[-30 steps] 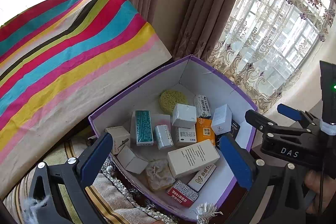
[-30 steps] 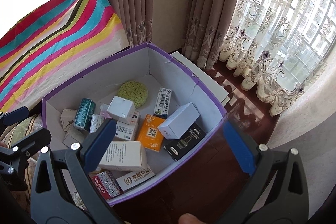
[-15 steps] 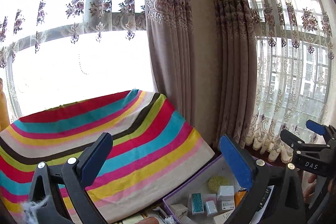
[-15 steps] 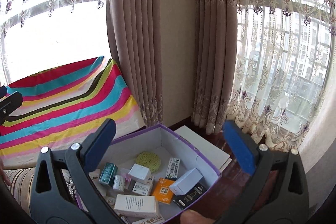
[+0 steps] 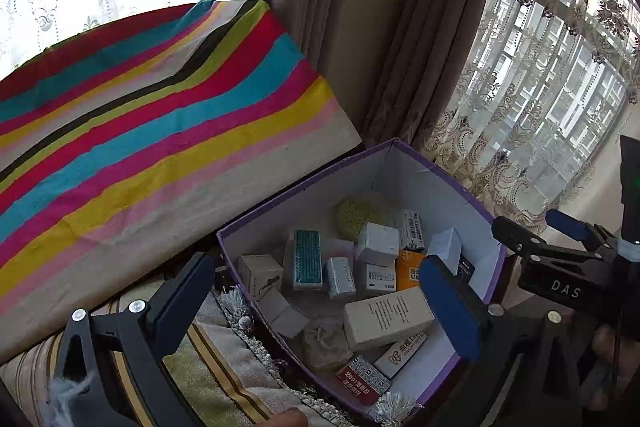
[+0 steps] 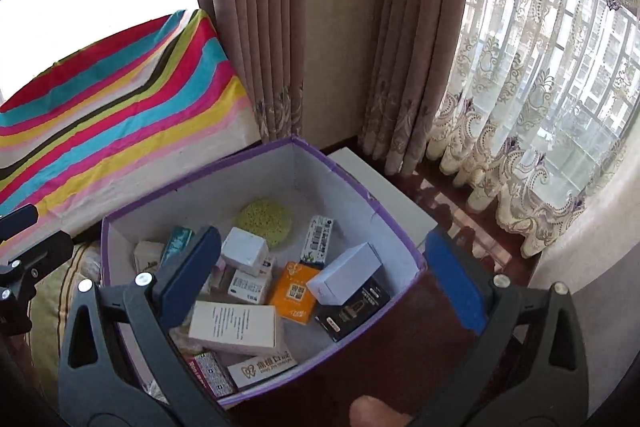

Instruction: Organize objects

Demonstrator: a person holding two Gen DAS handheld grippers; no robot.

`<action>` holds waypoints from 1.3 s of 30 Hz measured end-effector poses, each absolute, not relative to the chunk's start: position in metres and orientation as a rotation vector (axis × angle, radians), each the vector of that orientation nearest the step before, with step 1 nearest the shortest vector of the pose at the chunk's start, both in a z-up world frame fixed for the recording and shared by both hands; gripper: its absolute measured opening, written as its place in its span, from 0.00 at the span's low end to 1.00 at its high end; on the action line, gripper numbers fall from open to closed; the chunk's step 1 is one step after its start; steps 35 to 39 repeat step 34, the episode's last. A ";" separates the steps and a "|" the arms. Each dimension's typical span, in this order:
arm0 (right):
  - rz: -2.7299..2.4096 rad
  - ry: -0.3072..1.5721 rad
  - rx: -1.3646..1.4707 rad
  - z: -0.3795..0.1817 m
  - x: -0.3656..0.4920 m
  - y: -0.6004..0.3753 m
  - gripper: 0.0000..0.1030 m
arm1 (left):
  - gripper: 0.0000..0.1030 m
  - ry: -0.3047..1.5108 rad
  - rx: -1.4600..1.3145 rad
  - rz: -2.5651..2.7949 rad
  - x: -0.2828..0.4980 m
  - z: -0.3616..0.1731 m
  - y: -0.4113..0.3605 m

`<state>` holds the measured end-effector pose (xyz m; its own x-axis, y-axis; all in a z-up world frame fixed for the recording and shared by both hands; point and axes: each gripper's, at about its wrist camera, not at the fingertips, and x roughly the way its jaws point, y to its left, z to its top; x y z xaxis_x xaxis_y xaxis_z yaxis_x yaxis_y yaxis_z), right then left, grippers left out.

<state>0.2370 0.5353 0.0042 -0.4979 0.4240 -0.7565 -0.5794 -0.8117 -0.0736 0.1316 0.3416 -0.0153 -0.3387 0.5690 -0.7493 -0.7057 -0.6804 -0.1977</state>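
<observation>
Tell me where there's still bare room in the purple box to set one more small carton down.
The purple box has bare floor at the far corner, between the yellow sponge and the right wall. A smaller patch lies along the near right wall beside the black carton. The left and middle are crowded: the orange carton and white cartons touch and overlap.

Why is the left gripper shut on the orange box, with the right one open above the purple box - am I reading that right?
Not quite. The left gripper is open and holds nothing; the left wrist view shows it. The orange box lies loose in the purple box. The right gripper is open, as you said.
</observation>
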 end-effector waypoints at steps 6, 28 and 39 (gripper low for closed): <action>2.241 0.273 -1.218 -0.026 0.241 0.539 1.00 | 1.00 0.209 -1.240 1.950 0.129 -0.048 0.358; 2.195 0.302 -1.263 -0.033 0.225 0.548 1.00 | 1.00 0.204 -1.382 1.866 0.113 -0.072 0.376; 2.193 0.305 -1.263 -0.033 0.225 0.549 1.00 | 1.00 0.194 -1.371 1.849 0.115 -0.071 0.378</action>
